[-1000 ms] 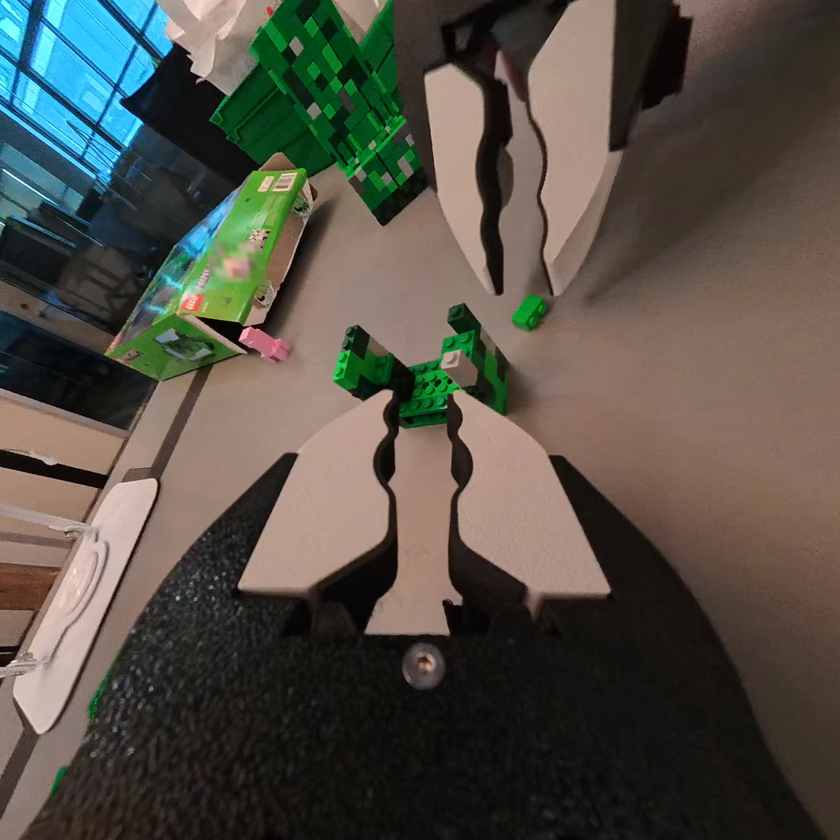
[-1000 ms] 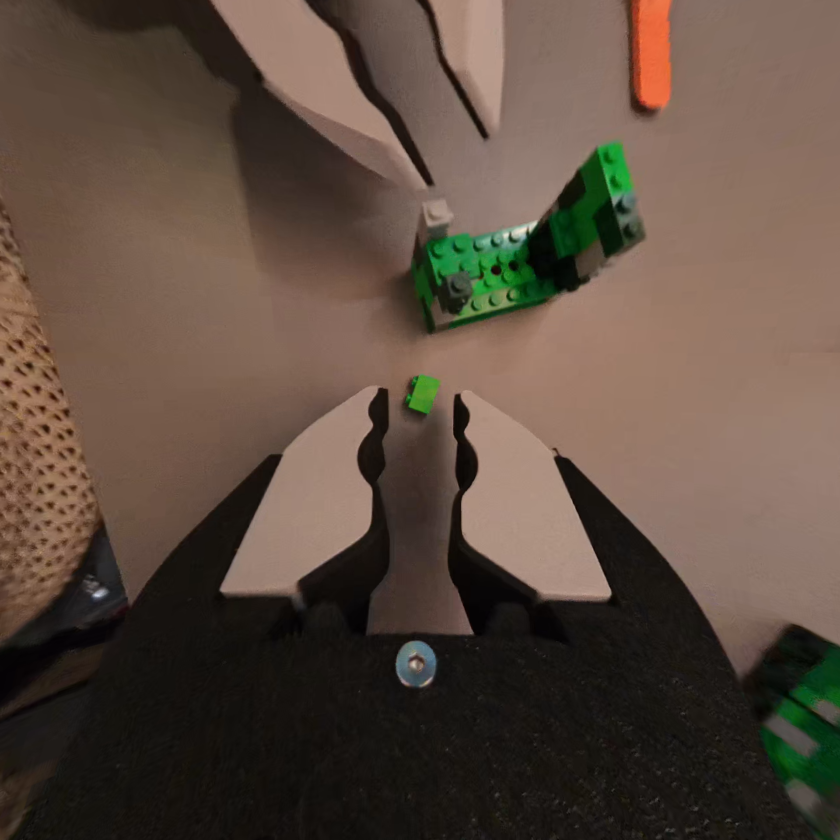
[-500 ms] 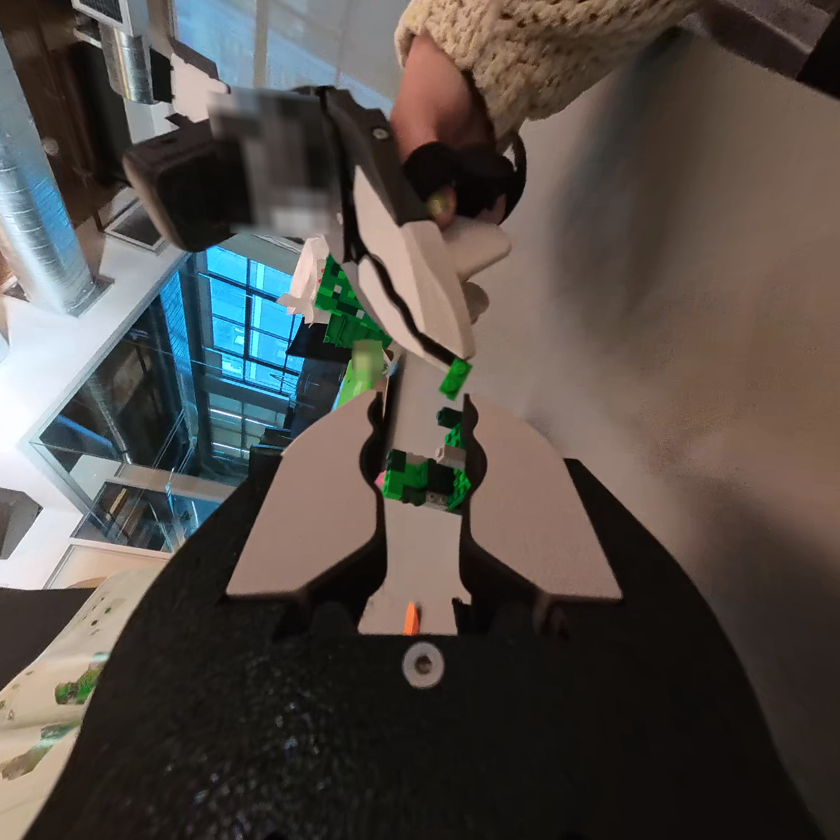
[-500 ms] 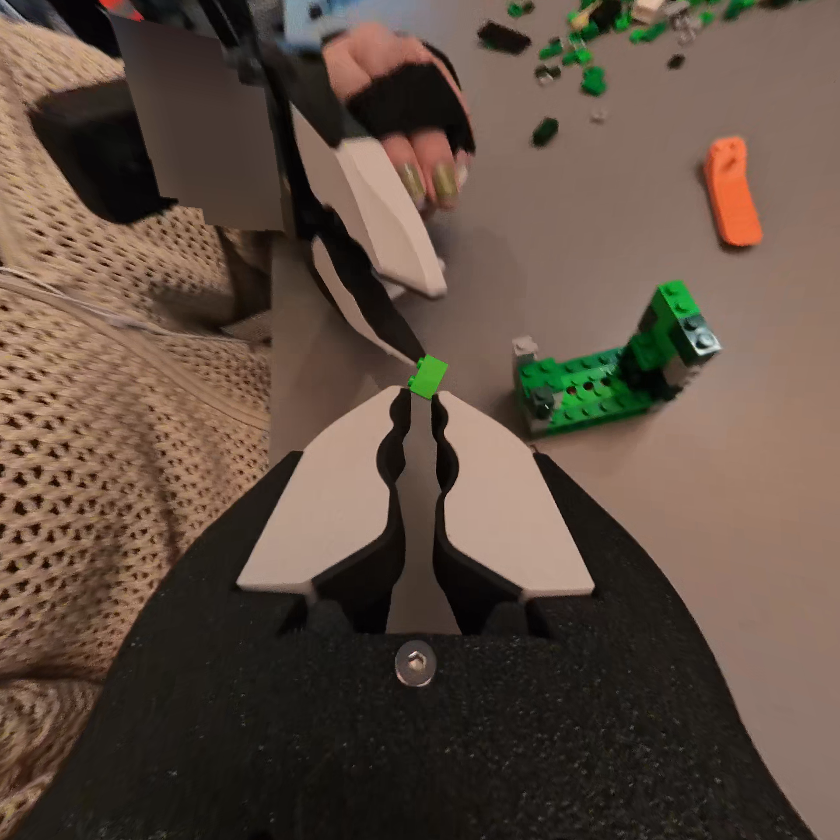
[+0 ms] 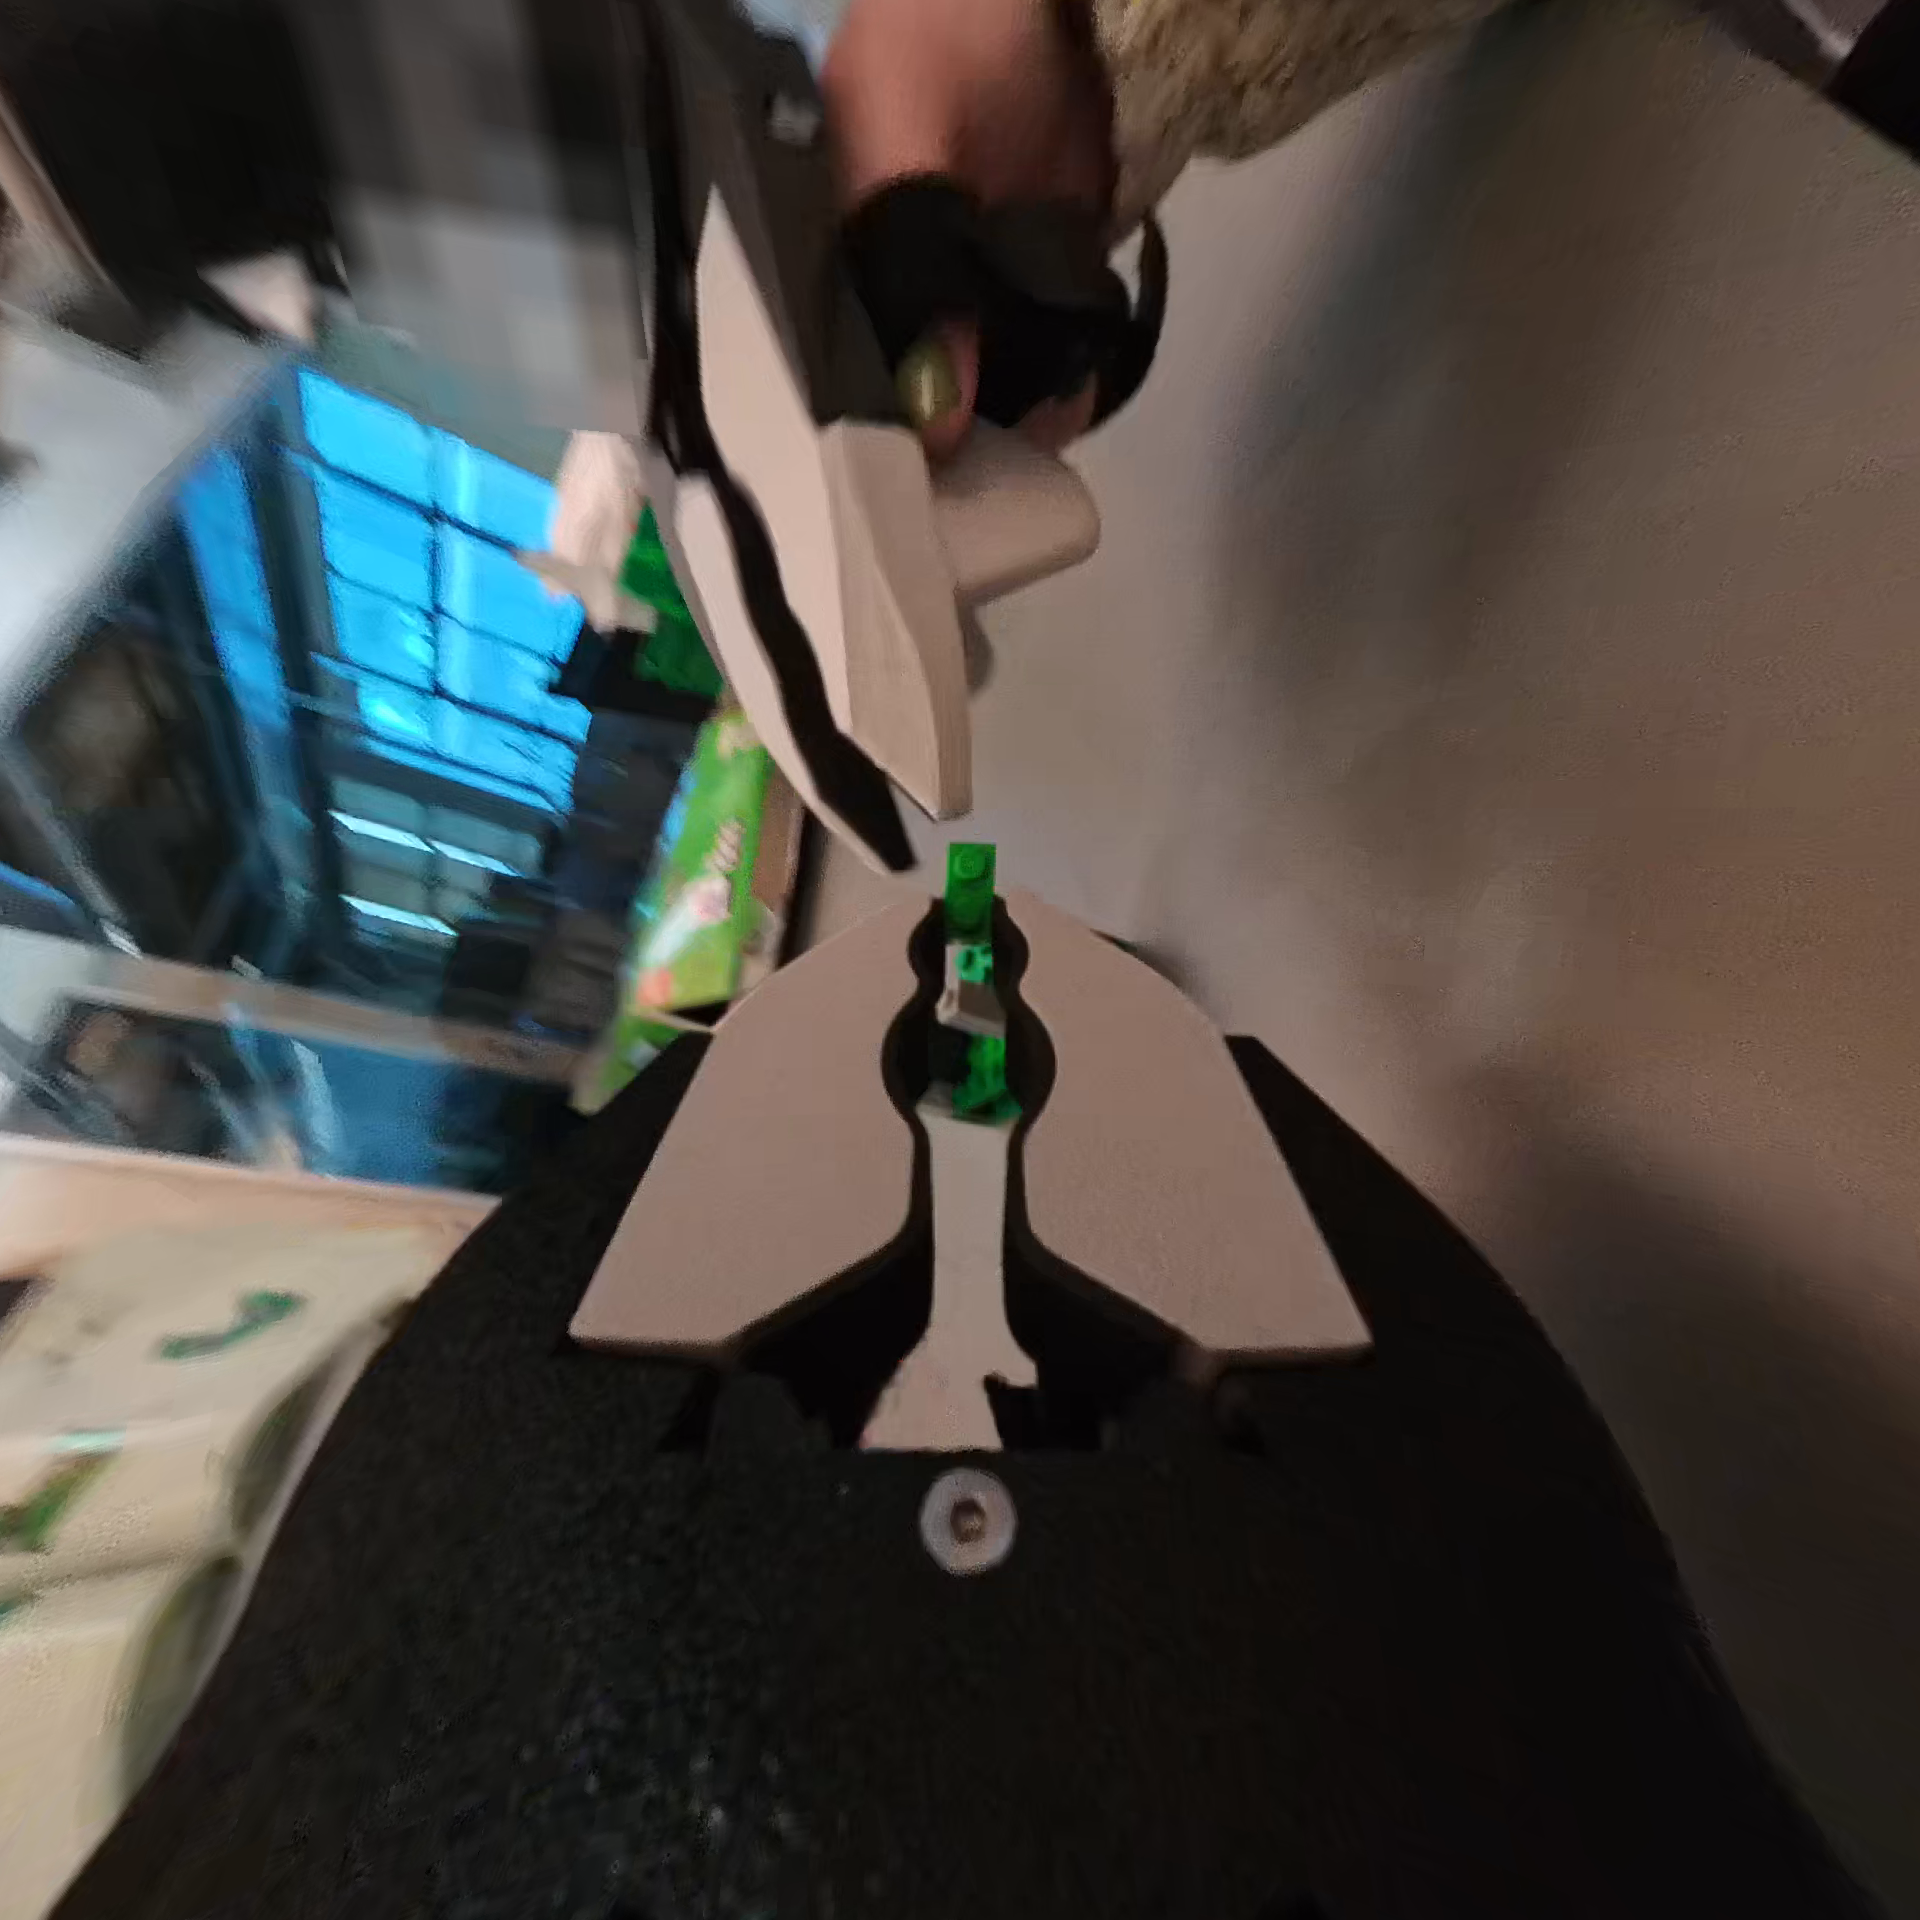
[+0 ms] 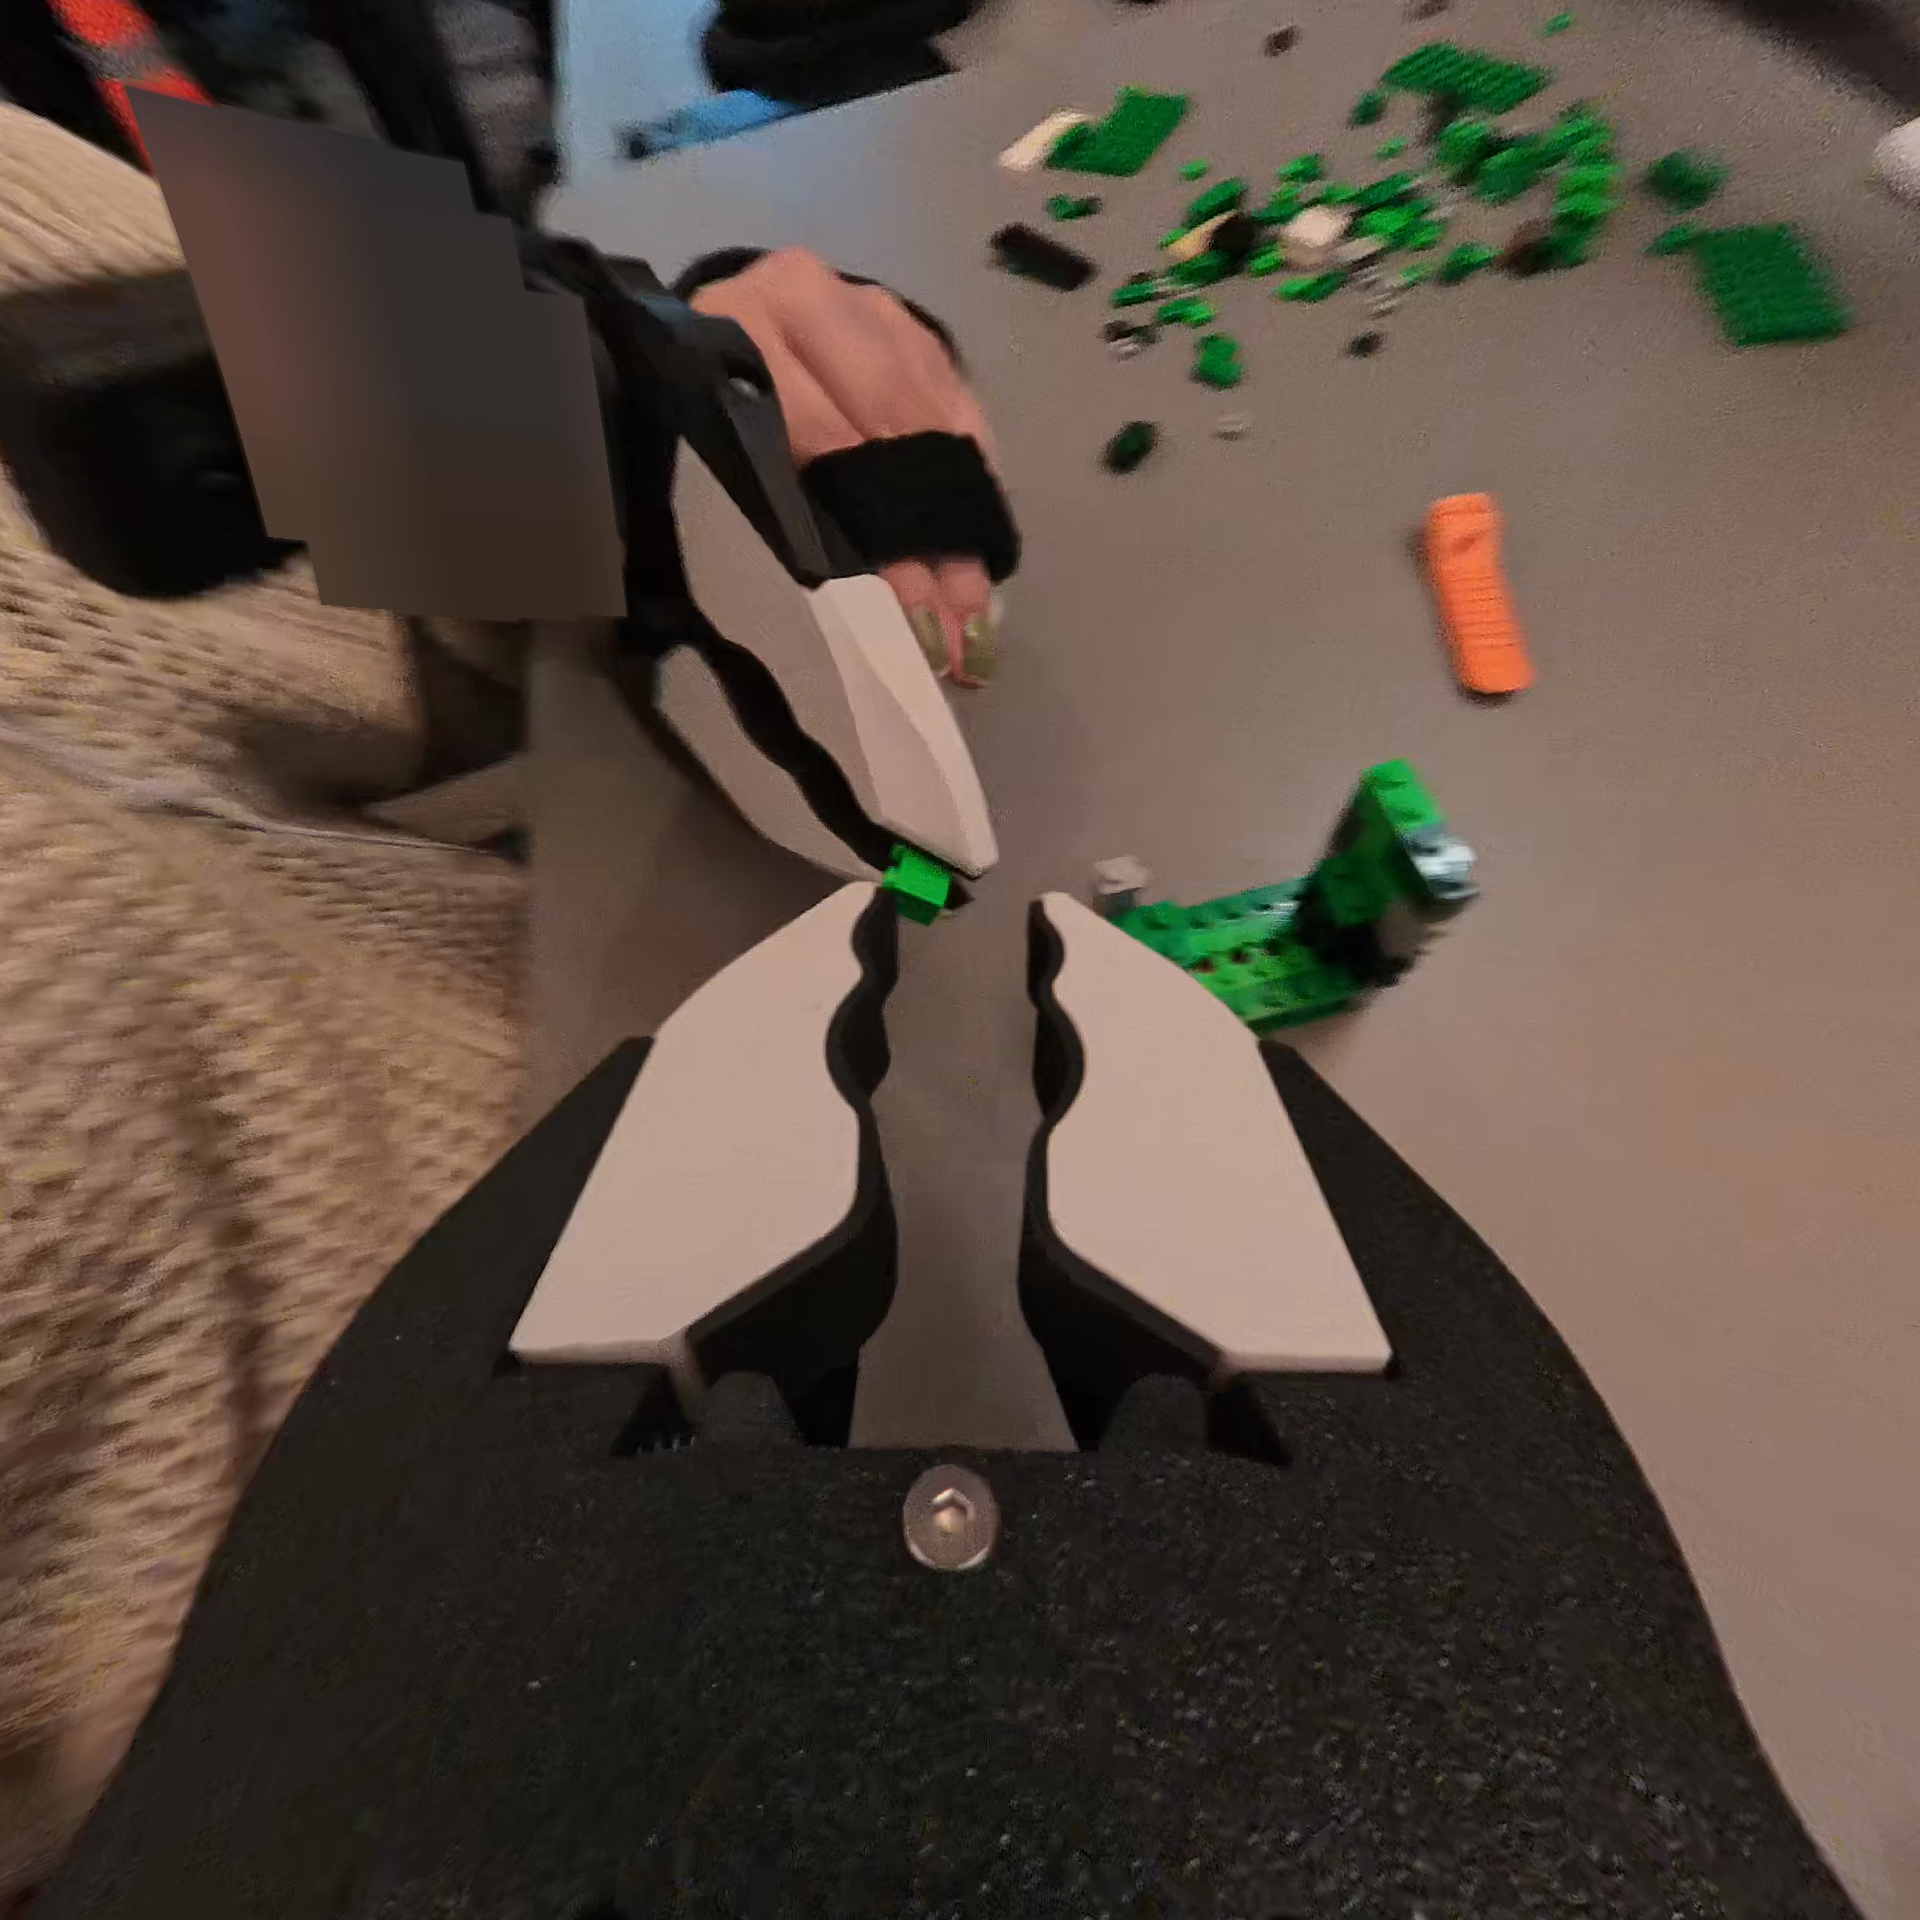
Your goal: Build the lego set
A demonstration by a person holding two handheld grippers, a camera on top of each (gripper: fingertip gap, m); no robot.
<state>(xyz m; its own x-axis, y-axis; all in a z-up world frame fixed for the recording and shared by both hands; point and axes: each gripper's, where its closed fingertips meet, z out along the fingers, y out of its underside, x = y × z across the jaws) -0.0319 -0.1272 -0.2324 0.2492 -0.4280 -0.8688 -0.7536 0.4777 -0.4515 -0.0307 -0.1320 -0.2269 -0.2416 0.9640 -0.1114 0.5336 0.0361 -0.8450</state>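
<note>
A small bright green brick [image 6: 916, 885] is pinched at the tips of my left gripper [image 6: 927, 873], which is shut on it above the grey table [image 6: 1610, 1195]. In the left wrist view the brick [image 5: 971, 868] sticks out between the tips of the left gripper [image 5: 966, 909]. My right gripper [image 6: 956, 904] is open and empty, its tips just beside the brick; it also shows in the left wrist view [image 5: 928, 837]. The partly built green model [image 6: 1278, 956] lies on the table to the right, and part of it shows between the left fingers [image 5: 977, 1081].
A pile of loose green bricks [image 6: 1403, 229], a green plate [image 6: 1766, 281] and an orange brick separator [image 6: 1475, 592] lie farther back. A green set box [image 5: 707, 883] and a booklet [image 5: 156, 1403] are at the left. A knit sweater [image 6: 208, 935] fills the left side.
The right gripper picked the small green brick off the table and lifted it to the left gripper. The left gripper has closed on it and the right gripper has opened.
</note>
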